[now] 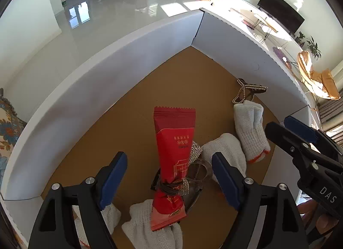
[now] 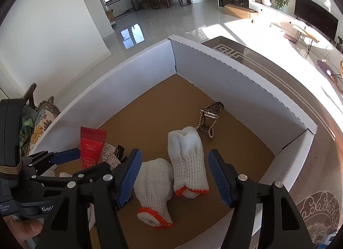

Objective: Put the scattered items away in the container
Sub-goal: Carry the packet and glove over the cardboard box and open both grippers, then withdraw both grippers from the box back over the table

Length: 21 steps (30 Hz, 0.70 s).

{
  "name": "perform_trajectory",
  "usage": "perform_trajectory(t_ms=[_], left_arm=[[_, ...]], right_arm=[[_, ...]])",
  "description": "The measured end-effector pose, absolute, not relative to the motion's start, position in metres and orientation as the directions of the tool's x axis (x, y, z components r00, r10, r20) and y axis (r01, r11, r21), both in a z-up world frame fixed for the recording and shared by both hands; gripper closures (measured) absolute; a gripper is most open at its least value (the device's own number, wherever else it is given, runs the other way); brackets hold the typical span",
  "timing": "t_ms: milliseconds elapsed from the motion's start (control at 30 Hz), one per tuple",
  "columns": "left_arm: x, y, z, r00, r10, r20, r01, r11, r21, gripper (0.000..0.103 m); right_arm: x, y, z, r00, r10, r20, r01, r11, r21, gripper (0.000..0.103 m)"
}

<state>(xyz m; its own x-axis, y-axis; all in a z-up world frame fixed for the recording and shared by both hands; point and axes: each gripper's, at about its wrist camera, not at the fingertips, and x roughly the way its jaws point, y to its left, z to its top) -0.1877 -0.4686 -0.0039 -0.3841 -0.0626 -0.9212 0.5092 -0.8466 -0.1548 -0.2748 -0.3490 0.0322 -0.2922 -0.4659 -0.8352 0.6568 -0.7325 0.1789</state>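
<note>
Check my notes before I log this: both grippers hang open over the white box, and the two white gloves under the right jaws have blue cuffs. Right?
One slip: the gloves' cuffs are orange, as the right wrist view shows. Both the left gripper and right gripper do hang open over the white box.

Hair clip [image 1: 196, 181] mostly under red packet [image 1: 173, 159]; lowest white glove [image 1: 150, 227] cut off by frame edge.

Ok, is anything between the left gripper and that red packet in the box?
Nothing visible. The left gripper hangs open right over the red packet, which lies inside the box across a rhinestone hair clip and a white glove. No pad touches it.
</note>
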Motion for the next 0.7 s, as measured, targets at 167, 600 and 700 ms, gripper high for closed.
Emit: perform_trajectory(t_ms=[167, 600, 700], left_arm=[[-0.158, -0.441, 0.030, -0.485, -0.116, -0.867, 0.497, -0.852, -0.164, 0.023], [-0.092, -0.152, 0.044, -0.595, 0.159, -0.788, 0.004, -0.980, -0.201, 0.000], [-0.098, -0.087, -0.004, -0.528, 0.217, -0.821, -0.039, -0.972, -0.232, 0.000]], right_arm=[[-0.242, -0.305, 0.057, -0.392, -0.509, -0.767, 0.654, -0.740, 0.157, 0.038], [-0.087, 0.020, 0.007, -0.581, -0.310, -0.753, 0.314, -0.938, 0.143, 0.038], [-0.065, 0.092, -0.013, -0.607, -0.179, -0.774, 0.179, -0.980, 0.087, 0.038]])
